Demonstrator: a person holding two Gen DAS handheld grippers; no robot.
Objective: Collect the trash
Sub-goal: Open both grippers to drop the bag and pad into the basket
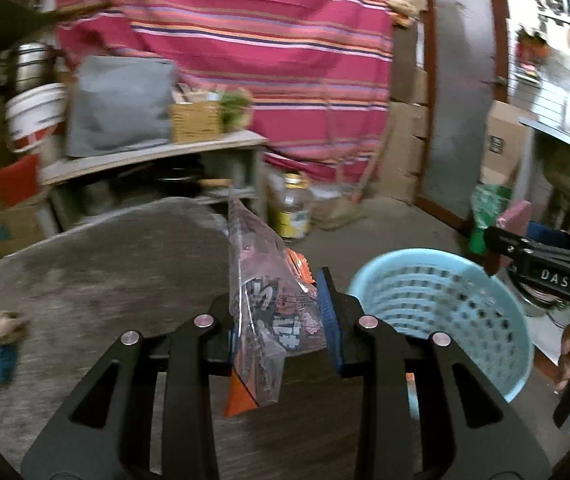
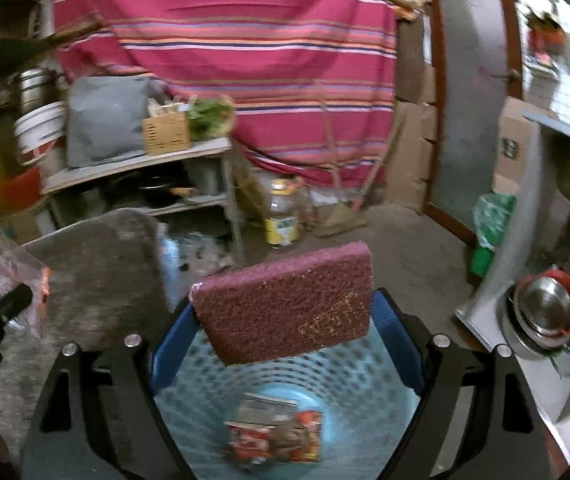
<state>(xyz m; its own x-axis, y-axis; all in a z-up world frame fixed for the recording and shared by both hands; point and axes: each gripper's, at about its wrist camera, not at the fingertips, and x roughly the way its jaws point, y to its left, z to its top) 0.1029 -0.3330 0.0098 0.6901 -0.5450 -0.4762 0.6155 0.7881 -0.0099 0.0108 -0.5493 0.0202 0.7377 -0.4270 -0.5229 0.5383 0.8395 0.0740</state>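
Spillage is the risk: the right claw [image 2: 285,344] grips a maroon scrub pad [image 2: 285,308] directly above the blue basket [image 2: 385,412], fine to drop. The left claw [image 1: 281,320], clamped on a crinkly snack wrapper [image 1: 261,308], sits beside the basket; released there, the wrapper lands on the tabletop [image 1: 105,272].

Basket [image 2: 369,412] pale blue w/ rows of small holes. Scrub pad [image 2: 285,312] maroon, speckled, faint gold print. Wrapper [image 1: 261,304] clear w/ orange, black & white print. Curtain [image 1: 245,40] magenta w/ orange, pink, navy stripes. Gripper pads [image 1: 327,312] blue, frames black. Bucket [image 1: 37,112] white.
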